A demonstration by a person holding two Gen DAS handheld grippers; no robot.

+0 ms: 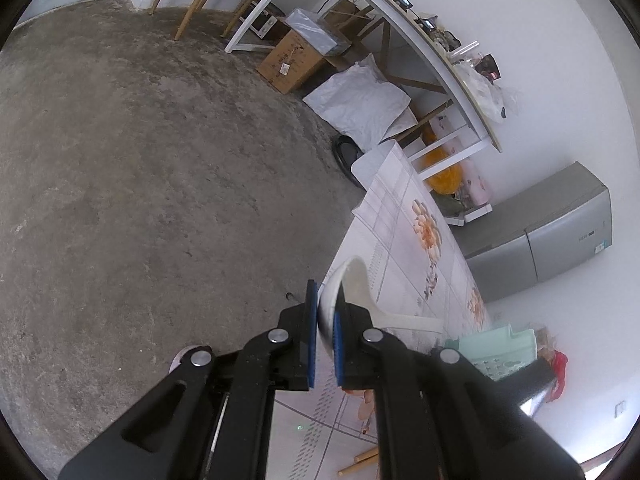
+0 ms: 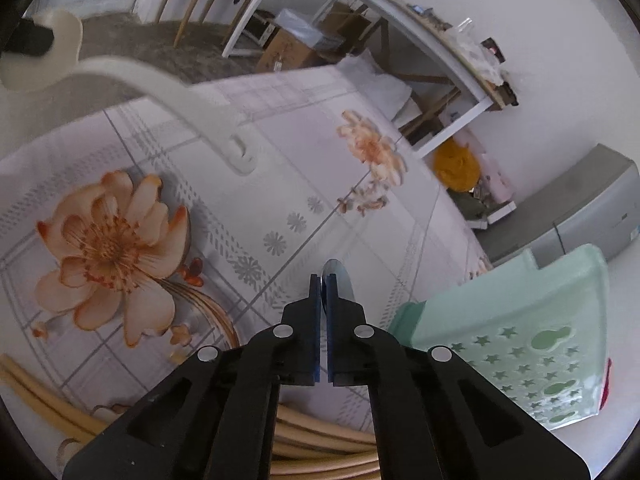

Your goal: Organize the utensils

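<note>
My left gripper [image 1: 325,312] is matt black plastic with blue ribbed rubber pads [image 1: 312,334], clamped on a glossy white ladle [image 1: 352,280] of smooth plastic. My right gripper [image 2: 324,292] pinches a shiny metal spoon [image 2: 340,280]. The tablecloth [image 2: 280,184] looks like smooth, slightly glossy vinyl. The mint basket [image 2: 520,320] is matt plastic. Smooth pale wooden chopsticks [image 2: 320,432] lie below. The floor [image 1: 140,160] is rough concrete.
</note>
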